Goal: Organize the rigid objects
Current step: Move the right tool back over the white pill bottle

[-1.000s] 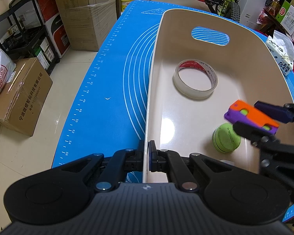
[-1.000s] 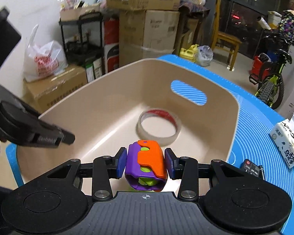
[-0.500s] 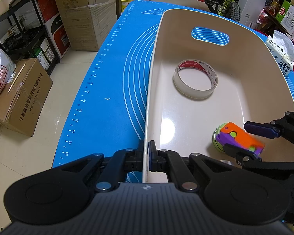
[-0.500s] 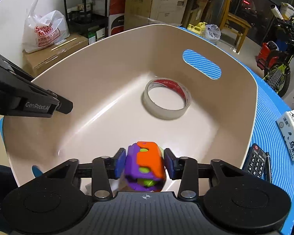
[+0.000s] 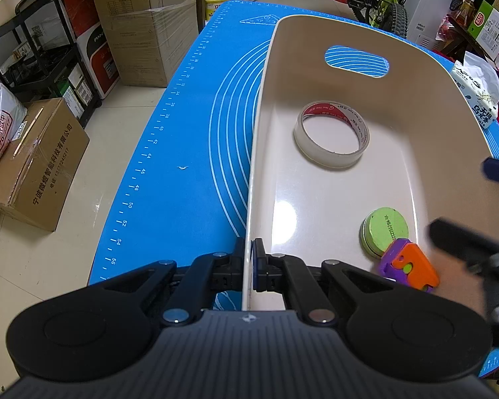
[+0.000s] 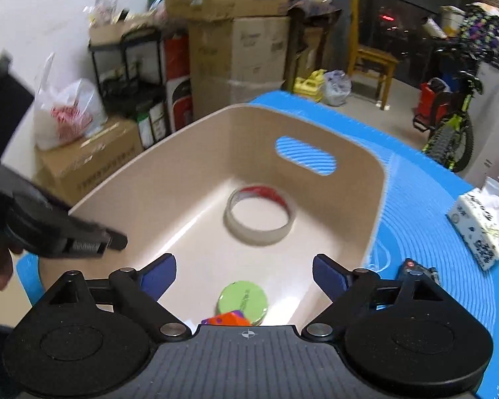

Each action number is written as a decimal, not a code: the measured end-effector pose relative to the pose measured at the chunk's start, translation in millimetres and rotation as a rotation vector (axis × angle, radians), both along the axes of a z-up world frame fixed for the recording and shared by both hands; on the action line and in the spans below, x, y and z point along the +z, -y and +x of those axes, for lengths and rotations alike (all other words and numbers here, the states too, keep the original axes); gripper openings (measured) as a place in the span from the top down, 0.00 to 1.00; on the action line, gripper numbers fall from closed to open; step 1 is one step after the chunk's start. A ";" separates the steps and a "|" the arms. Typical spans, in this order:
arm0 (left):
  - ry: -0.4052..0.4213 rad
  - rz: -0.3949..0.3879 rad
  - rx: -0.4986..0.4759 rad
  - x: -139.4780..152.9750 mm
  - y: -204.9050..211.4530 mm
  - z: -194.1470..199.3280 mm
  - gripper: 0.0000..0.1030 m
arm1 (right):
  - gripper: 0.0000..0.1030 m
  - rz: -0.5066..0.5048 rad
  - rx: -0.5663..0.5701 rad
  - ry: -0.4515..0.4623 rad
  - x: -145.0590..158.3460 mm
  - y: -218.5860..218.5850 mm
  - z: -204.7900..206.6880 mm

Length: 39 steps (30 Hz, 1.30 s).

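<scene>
While the right gripper (image 6: 244,276) spreads its jaws, nothing sits between the blue pads (image 6: 159,274); the purple-and-orange block toy (image 5: 407,267) lies free on the bin floor below them. In the right wrist view only a sliver of the toy shows above the gripper body.

Left gripper (image 5: 249,262): clamped shut on the near wall of the beige plastic bin (image 5: 259,133), one pad inside, one outside. Steadying it, by the look of things.

Contents of the bin: the toy, touching or slightly overlapping the green round tin (image 5: 386,231) (which of the two I cannot tell); a roll of clear tape with a red core (image 5: 331,134) lying flat, well apart, toward the handle cut-out end.

Progress, as a judgement: three rigid items are in, the toy just released. Still outside on the blue mat (image 5: 189,166): a dark remote control (image 6: 415,271) just beside the bin's right wall, probably next. The tissue pack (image 6: 482,222) farther out is soft, so likely not part of the job.

Hard to read: the right gripper is smeared at the edge of the left wrist view; the remote is half hidden behind a finger linkage; the mat to the right is cut off by the frame. A dark blur at the left edge may be the person's hand.
</scene>
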State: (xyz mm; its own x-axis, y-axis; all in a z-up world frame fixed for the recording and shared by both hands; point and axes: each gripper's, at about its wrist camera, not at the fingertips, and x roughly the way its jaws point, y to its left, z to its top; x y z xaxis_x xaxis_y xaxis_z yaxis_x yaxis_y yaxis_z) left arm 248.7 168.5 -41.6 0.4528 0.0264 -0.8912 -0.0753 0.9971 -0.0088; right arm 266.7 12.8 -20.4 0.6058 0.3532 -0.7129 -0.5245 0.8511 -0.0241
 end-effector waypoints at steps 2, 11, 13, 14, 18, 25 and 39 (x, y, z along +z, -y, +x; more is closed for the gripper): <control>0.000 0.001 0.000 0.0 0.2 0.0 0.95 | 0.11 0.023 -0.016 0.019 7.3 11.1 -2.8; 0.000 -0.002 0.000 1.0 -0.2 0.4 0.95 | 0.06 0.080 -0.140 0.116 30.5 71.5 -10.3; 0.000 -0.001 -0.001 0.9 -0.6 0.2 0.95 | 0.05 0.072 -0.180 0.132 31.5 87.7 -11.4; 0.000 -0.002 -0.001 0.8 -0.9 0.3 0.95 | 0.05 0.067 -0.201 0.132 30.9 95.8 -11.0; 0.000 -0.002 0.001 1.7 -0.7 0.7 0.95 | 0.05 0.057 -0.269 0.113 22.9 121.6 -8.1; 0.000 0.000 0.000 1.5 -0.6 0.7 0.95 | 0.05 0.033 -0.362 0.043 -9.5 141.8 2.3; 0.000 0.002 0.000 0.6 -0.9 0.4 0.95 | 0.21 0.026 -0.371 -0.066 -65.3 127.5 27.5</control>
State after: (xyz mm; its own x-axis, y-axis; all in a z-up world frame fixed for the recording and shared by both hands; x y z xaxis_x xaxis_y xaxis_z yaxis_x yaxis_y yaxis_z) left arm 249.1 169.4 -41.0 0.4528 0.0282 -0.8912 -0.0752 0.9971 -0.0067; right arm 294.2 -114.7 -85.7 0.6488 0.1368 -0.7485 -0.1800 0.9834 0.0237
